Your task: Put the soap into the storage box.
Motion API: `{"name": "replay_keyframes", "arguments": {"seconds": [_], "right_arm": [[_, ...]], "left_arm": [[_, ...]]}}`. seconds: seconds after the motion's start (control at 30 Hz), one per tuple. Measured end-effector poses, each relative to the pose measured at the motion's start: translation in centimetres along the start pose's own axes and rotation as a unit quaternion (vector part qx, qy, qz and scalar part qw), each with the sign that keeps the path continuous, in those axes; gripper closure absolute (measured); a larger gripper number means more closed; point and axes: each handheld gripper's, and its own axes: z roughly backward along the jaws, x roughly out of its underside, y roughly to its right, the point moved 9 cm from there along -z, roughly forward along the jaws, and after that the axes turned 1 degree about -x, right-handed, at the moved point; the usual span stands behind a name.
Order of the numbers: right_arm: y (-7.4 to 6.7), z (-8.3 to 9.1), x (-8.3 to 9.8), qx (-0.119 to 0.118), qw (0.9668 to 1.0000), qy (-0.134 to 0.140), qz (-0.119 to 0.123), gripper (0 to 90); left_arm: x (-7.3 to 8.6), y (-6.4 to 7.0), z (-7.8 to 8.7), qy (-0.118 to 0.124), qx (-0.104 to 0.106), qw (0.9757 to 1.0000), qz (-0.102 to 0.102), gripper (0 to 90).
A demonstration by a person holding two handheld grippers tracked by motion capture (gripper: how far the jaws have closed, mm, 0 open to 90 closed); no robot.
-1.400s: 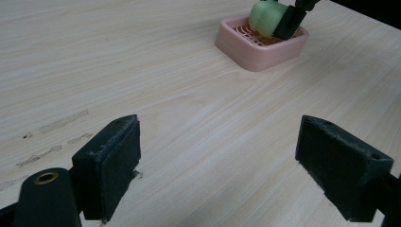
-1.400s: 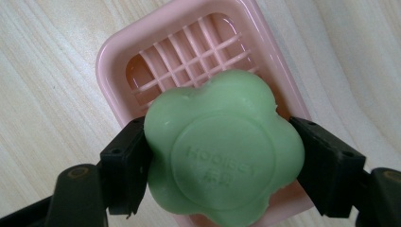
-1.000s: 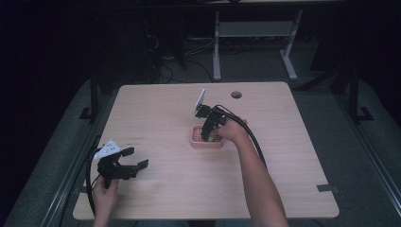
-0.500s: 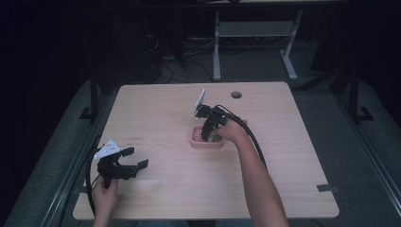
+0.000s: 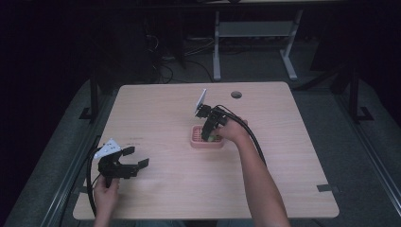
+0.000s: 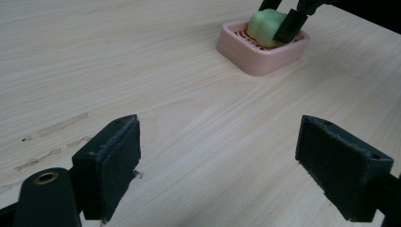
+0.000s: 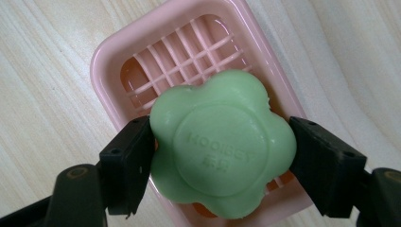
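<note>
I hold the flower-shaped green soap (image 7: 222,149) pinched between my right gripper (image 7: 222,156) fingers over the pink slatted soap dish (image 7: 111,61) mid-tabletop (image 5: 283,156), while my left gripper (image 6: 220,161) idles near the edge, fingers spread

Soap (image 7: 222,149): pale green, flower-shaped, embossed lettering on a round centre. Soap dish (image 7: 120,52): pink, with a grid-pattern slatted base. Both grippers' jaws: black. Table (image 5: 156,113): light wood grain, a few dark scuff marks near the left gripper (image 6: 231,170).
</note>
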Motion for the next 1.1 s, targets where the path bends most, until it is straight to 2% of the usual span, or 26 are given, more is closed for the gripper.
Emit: {"name": "replay_keyframes", "arguments": {"seconds": [0.43, 0.67, 1.1], "right_arm": [[-0.1, 0.0, 0.0, -0.007, 1.0000, 0.002, -0.005, 22.1], [-0.1, 0.2, 0.3, -0.003, 1.0000, 0.003, -0.008, 21.8], [0.0, 1.3, 0.6, -0.005, 0.9996, 0.024, -0.014, 20.3]], "left_arm": [[0.0, 0.0, 0.0, 0.003, 0.001, 1.0000, 0.003, 14.6], [0.0, 0.2, -0.2, -0.001, 0.006, 1.0000, -0.003, 14.6], [0.0, 0.1, 0.0, 0.005, 0.008, 0.9999, 0.006, 14.6]]}}
